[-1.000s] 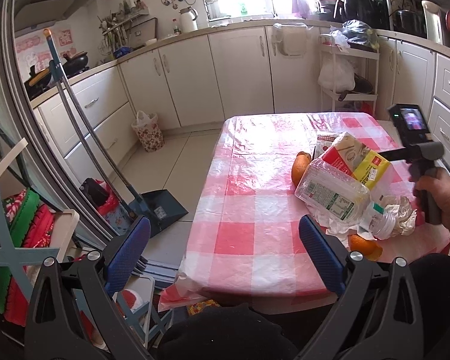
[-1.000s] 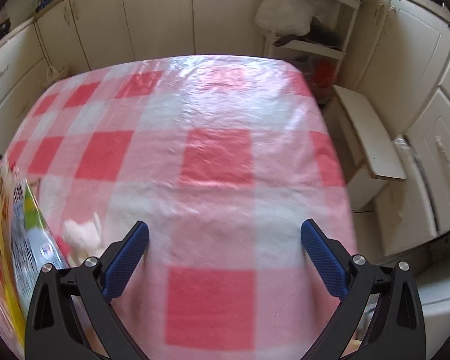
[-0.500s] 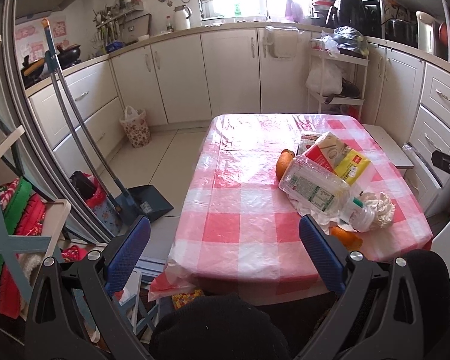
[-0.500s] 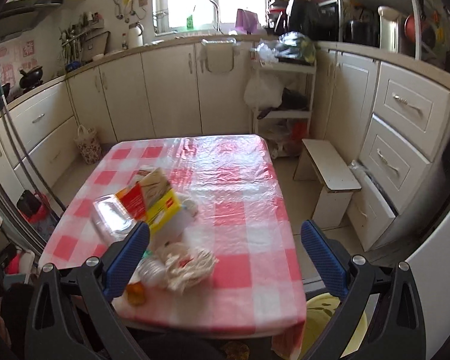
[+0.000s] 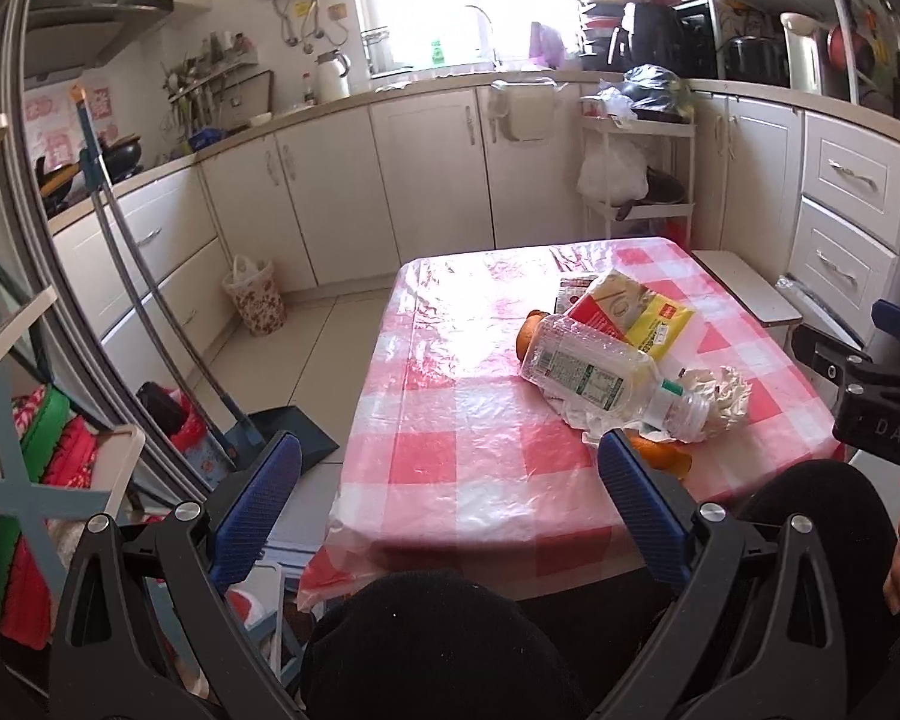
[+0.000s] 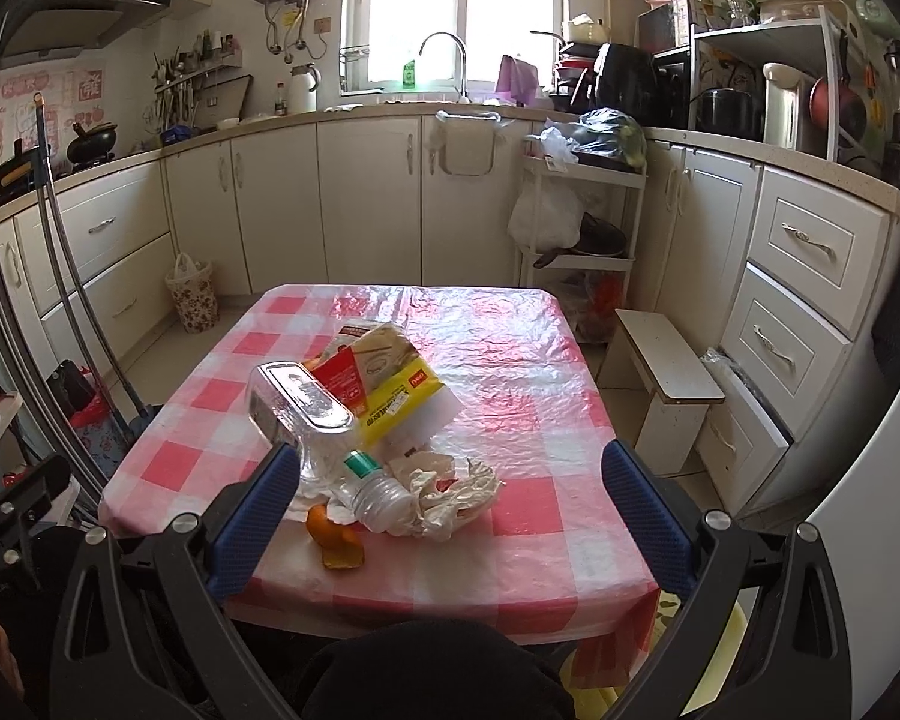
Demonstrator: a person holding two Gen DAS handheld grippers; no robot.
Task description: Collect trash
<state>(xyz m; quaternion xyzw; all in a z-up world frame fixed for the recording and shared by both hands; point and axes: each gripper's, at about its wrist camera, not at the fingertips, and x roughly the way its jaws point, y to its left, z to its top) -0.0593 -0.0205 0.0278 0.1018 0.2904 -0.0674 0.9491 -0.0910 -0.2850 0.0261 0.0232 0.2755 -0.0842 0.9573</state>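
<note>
A clear plastic bottle (image 6: pixel 312 420) lies on its side amid a heap of trash on the near half of the tabletop (image 6: pixel 510 360), its long axis running from the far left to the near right in the right wrist view, with the uncapped threaded neck pointing toward the near edge. Leaning on its far side is a red and yellow carton (image 6: pixel 384 378), tilted, with a further packet behind it. At the bottle's neck lies a crumpled white wrapper (image 6: pixel 450 492), and just beside it, closer to the edge, orange peel (image 6: pixel 330 534); more orange (image 5: pixel 528 333) shows past the bottle's base in the left wrist view. The far half and the left side of the pink checked cloth are bare. The left gripper (image 5: pixel 450 468) and right gripper (image 6: pixel 450 504) both hang before the near edge with jaws spread wide and nothing between them. A small white stool (image 6: pixel 666 378) stands off the table's right side, and a broom with dustpan (image 5: pixel 294 426) stands off its left.
</note>
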